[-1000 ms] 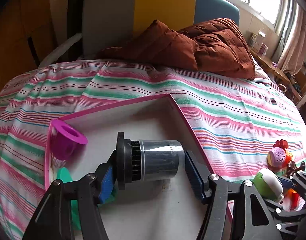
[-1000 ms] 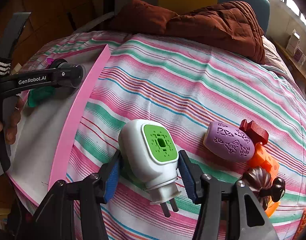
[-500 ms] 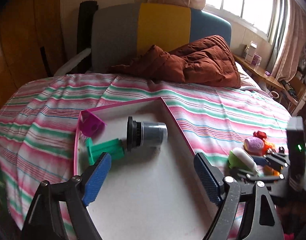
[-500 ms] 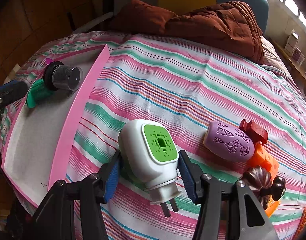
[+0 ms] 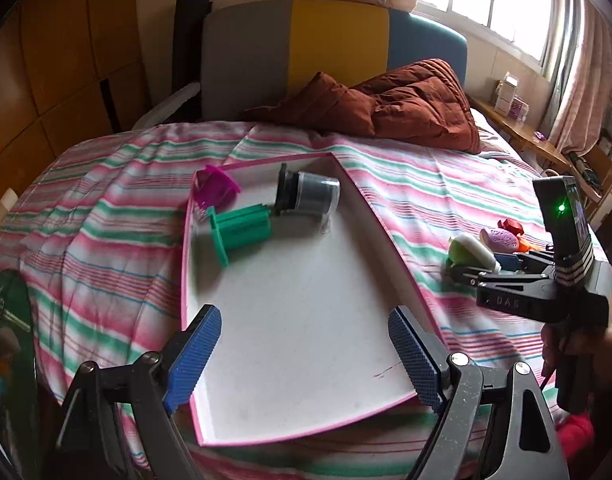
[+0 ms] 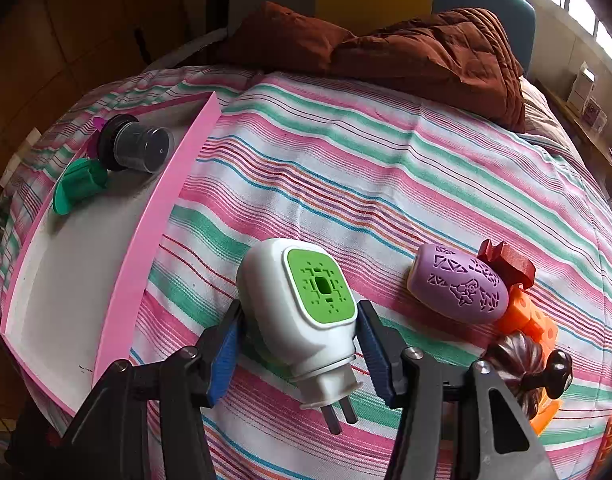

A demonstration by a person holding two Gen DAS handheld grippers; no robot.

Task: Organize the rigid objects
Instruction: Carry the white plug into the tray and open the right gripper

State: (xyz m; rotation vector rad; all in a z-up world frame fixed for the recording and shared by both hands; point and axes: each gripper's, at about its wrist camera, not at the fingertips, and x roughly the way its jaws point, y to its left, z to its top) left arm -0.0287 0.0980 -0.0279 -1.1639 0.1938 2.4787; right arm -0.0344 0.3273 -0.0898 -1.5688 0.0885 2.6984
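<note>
Since 1 s ago: left gripper (image 5: 302, 354) let go of the dark canister (image 5: 309, 199) and pulled back, nothing between its blue pads now, jaws spread wide over the bare near end of the tray (image 5: 298, 328). Canister left lying on its side, upper centre of left-wrist view, its black end touching the green part (image 5: 240, 229). Magenta cup (image 5: 216, 190) sits in the far left corner just beside them. So three items delivered, all at the tray's far end; near end has room.

Right-wrist view, L to R: tray w/ pink wall at left edge, same three pieces upper left. Centre-bottom: right gripper (image 6: 298, 348) unchanged over the sec, pads either side of the white plug w/ green face (image 6: 302, 312), appear to press its flanks; plug looks to rest on the striped bedspread (image 6: 345, 168), not lifted. Reads as clenched on plug, waiting.

Right side: purple egg shape (image 6: 457, 288), dark red block (image 6: 505, 264), orange piece (image 6: 529, 316), brown knob (image 6: 517, 364) clustered, touching, well apart from tray.

Judgement: left's drop-off done; plug is next to go to the tray, then the cluster. Left must clear out of the path first.
</note>
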